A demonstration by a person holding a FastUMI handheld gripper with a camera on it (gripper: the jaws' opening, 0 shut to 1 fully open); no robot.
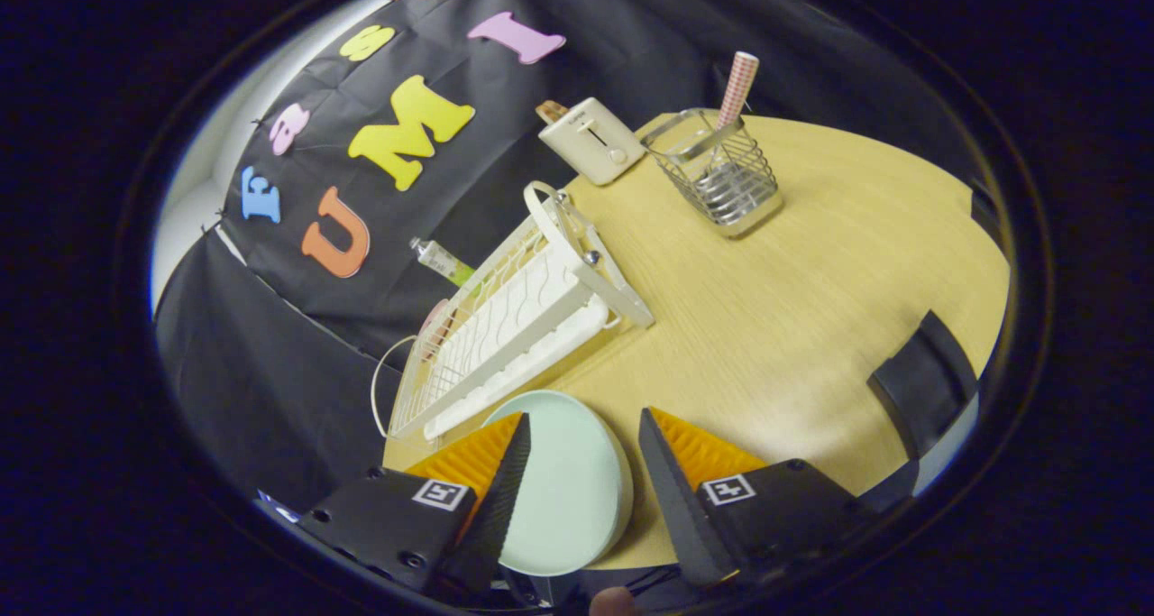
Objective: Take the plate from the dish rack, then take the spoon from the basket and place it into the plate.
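Note:
A pale mint plate (568, 490) lies flat on the wooden table (811, 309), just in front of the white dish rack (514, 327). My gripper (584, 416) is open over it. One finger crosses the plate's rim on the rack side, and the other stands a little off the opposite rim. Far beyond the fingers, a wire basket (721, 179) stands on the table. The spoon (738, 86) stands upright in it, with its pink checked handle sticking out of the top.
A cream toaster (590, 138) sits at the table's far edge beside the basket. A small tube (440, 260) lies behind the rack against the black cloth wall. A black block (924, 381) sits at the table's edge, off to the side of the fingers.

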